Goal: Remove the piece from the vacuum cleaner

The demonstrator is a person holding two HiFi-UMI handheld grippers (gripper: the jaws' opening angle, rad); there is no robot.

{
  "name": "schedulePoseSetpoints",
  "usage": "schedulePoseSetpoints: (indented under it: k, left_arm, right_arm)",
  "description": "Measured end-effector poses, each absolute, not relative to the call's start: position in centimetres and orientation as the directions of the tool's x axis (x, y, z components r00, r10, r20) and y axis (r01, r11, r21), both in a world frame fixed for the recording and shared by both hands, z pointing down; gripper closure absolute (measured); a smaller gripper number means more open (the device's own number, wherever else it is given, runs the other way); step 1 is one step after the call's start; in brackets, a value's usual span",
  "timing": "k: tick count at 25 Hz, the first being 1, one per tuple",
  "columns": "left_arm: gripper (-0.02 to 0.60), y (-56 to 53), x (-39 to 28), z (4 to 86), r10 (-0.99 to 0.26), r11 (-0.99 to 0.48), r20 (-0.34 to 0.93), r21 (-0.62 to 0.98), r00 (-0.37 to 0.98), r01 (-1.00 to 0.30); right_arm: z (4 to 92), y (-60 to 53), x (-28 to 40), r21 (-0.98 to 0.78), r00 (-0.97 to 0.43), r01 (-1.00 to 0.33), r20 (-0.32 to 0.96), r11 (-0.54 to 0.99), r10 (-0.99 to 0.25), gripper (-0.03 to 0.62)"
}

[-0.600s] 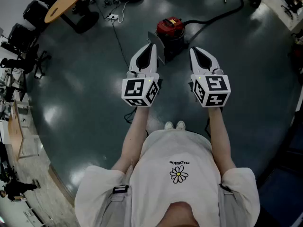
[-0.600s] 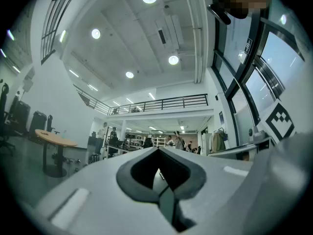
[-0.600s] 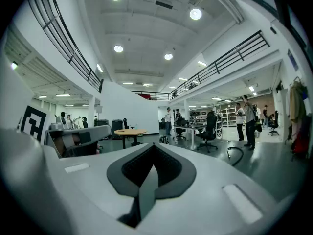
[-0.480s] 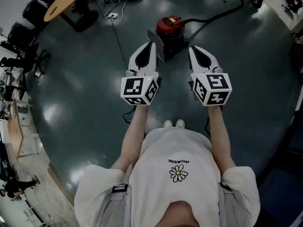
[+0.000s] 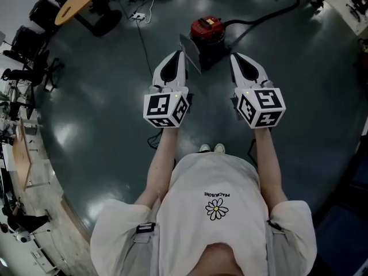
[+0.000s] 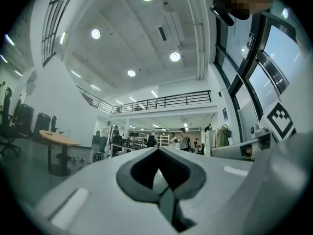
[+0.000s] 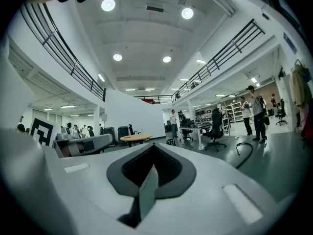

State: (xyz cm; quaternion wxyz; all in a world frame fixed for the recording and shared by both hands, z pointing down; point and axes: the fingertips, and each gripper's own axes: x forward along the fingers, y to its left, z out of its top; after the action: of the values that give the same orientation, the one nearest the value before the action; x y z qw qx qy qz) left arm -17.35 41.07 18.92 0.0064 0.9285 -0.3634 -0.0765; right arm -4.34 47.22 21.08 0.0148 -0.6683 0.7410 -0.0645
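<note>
Both grippers have edged slightly apart since the earlier head view. Left gripper (image 5: 180, 54) and right gripper (image 5: 234, 57) have their jaws pressed together on nothing, held side by side. Just beyond their tips a red vacuum cleaner (image 5: 207, 30) stands on the floor (image 5: 103, 114). A grey flat piece (image 5: 190, 48) sits at its near edge, and its hose (image 5: 261, 17) trails right. Floor stretches wide either side.
</note>
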Motion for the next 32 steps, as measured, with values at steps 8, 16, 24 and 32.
schedulePoseSetpoints:
  k: [8,16,24,32]
  left_arm:
    - [0.581,41.8,-15.8,20.7,-0.67,-0.743,-0.111,0.077,0.734,-0.665]
    - [0.581,37.4,-13.9,23.8,-0.697,-0.716,-0.081,0.117,0.712,-0.688]
    - [0.581,23.3,-12.7,25.9,-0.769,-0.638,-0.089,0.163,0.633,-0.752]
    - [0.581,10.8,-11.4,26.1,-0.788,-0.609,-0.045,0.2,0.614,-0.767]
  right_arm:
    - [21.1,47.8,-2.9,-0.342,-0.204,-0.913,-0.092,0.223,-0.975,0.525]
    - [25.8,42.3,0.3,-0.326,-0.163,-0.936,0.061,0.135,-0.985,0.571]
    - [28.0,28.6,3.7,-0.259,-0.223,-0.948,0.124,0.186,-0.967,0.571]
    - [26.3,16.2,5.9,-0.192,-0.242,-0.959,0.174,0.208,-0.955,0.571]
